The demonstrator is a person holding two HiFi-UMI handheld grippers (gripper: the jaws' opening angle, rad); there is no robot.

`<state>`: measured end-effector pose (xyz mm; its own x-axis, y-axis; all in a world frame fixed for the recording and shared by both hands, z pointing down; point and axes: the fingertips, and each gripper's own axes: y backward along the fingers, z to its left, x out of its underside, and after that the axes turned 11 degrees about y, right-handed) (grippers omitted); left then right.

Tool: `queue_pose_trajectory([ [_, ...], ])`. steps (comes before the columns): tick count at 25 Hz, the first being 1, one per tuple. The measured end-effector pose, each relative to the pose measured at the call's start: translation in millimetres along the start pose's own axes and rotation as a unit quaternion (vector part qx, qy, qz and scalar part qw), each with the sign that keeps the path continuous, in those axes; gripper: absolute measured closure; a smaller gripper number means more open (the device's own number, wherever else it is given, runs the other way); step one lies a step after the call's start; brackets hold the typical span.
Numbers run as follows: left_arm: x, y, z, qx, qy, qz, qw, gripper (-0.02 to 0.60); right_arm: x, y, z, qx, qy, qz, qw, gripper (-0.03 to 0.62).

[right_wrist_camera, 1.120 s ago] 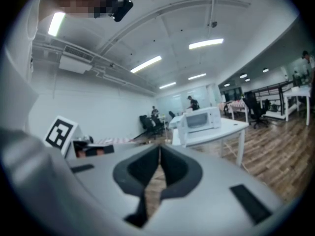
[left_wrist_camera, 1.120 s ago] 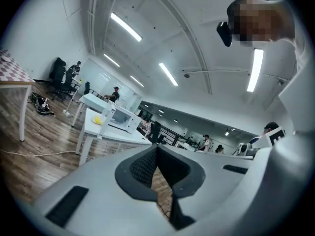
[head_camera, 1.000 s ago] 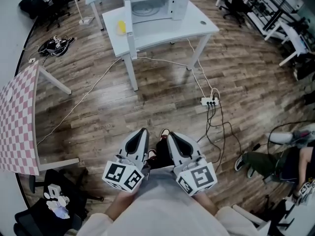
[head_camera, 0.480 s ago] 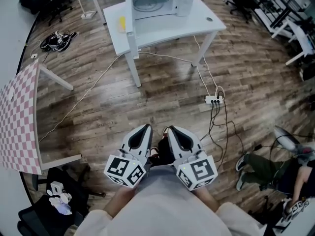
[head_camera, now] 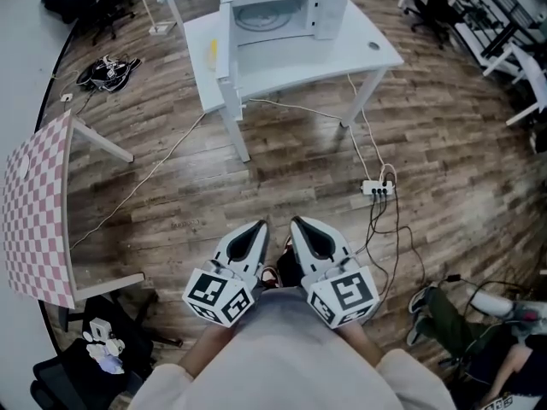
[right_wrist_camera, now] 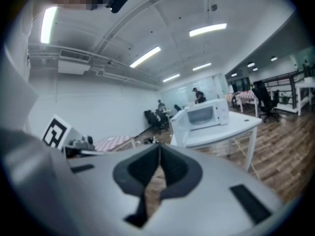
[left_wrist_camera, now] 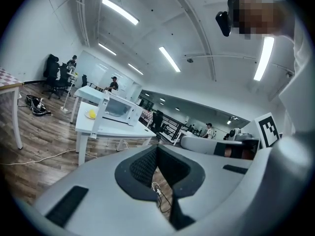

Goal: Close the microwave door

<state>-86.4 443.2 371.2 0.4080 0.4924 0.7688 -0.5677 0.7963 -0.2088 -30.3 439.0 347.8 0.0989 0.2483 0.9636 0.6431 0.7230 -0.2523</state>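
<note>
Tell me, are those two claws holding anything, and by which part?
Nothing is held. The left gripper and right gripper are both shut with nothing between their jaws, well short of the microwave.

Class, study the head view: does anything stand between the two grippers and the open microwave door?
Nothing visible does. Between left gripper, right gripper and microwave door lies only wood floor, crossed by a flat white cable.

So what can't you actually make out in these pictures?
Microwave cavity: head view, too small to tell whether anything is inside.
Microwave door: head view, seen edge-on, its face hidden.
Yellow thing on the table: too small to name in any view.
Person at lower right: head view, cut off by the edge.
</note>
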Motion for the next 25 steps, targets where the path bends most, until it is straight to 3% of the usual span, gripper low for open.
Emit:
queue_pose_trajectory([
  [8, -11.1, -39.1, 8.5, -0.013, -0.004, 0.001, 0.9999, 0.568, -3.6, -18.5, -43.6, -0.010, -0.007, -0.005, 1.000, 0.571],
  [15, -25.9, -63.4, 21.3, -0.040, 0.001, -0.032, 0.9987, 0.568, -3.8, -31.6, -72.6, -0.026, -0.011, -0.010, 1.000, 0.571],
  [25, -38.6, -87.3, 26.3, -0.040, 0.008, -0.036, 0.9985, 0.568, -8.0, -45.6, -91.8, -0.040, -0.015, -0.010, 0.999, 0.571],
])
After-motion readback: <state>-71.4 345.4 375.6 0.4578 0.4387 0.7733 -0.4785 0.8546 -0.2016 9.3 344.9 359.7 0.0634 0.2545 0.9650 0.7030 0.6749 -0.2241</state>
